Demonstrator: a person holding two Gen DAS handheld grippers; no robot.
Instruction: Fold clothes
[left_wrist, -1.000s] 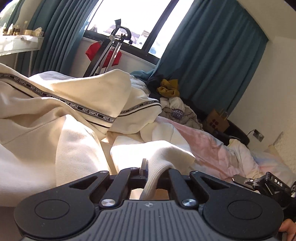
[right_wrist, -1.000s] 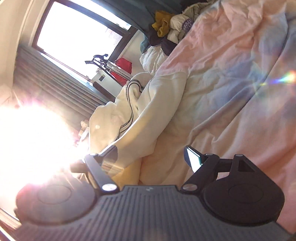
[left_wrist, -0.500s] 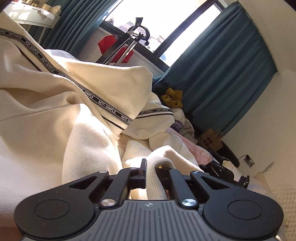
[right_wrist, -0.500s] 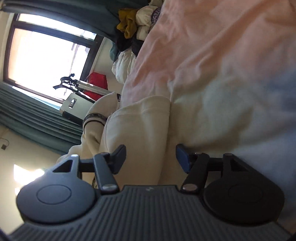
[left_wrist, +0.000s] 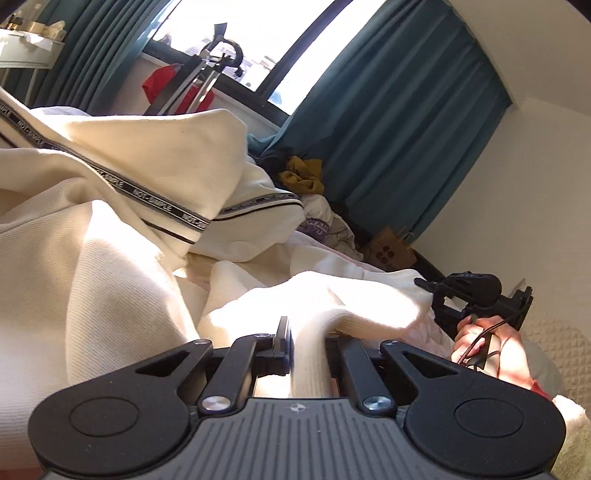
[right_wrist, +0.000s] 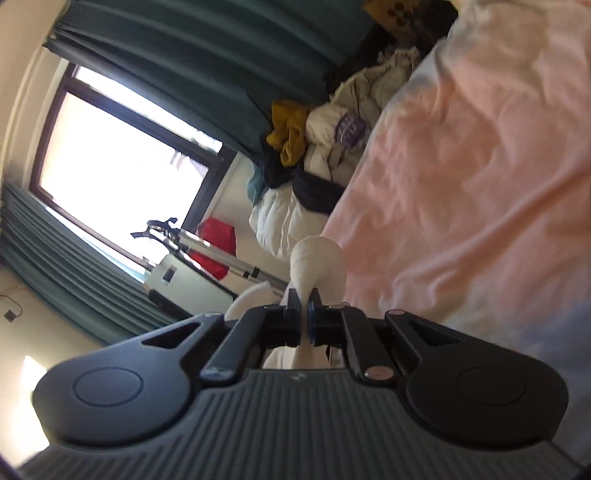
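Observation:
A cream garment (left_wrist: 122, 266) with a black "NOT-SIMPLE" band (left_wrist: 155, 201) lies bunched over the bed, filling the left of the left wrist view. My left gripper (left_wrist: 306, 339) is shut on a ribbed cream edge of it. To the right in the same view, my right gripper (left_wrist: 424, 286), held by a hand (left_wrist: 476, 339), pinches another corner of the cream cloth. In the right wrist view my right gripper (right_wrist: 303, 314) is shut on a fold of the cream garment (right_wrist: 317, 262), which bulges out beyond the fingertips.
A pink and pale blue bedsheet (right_wrist: 461, 177) covers the bed. A pile of clothes (right_wrist: 332, 133) with a yellow piece (left_wrist: 303, 173) sits at the far end by teal curtains (left_wrist: 399, 129). A metal rack (left_wrist: 199, 77) with a red item stands by the window.
My right gripper went from open above the cream cloth to shut on a fold of it and lifted. My left gripper kept its hold while the cloth shifted.

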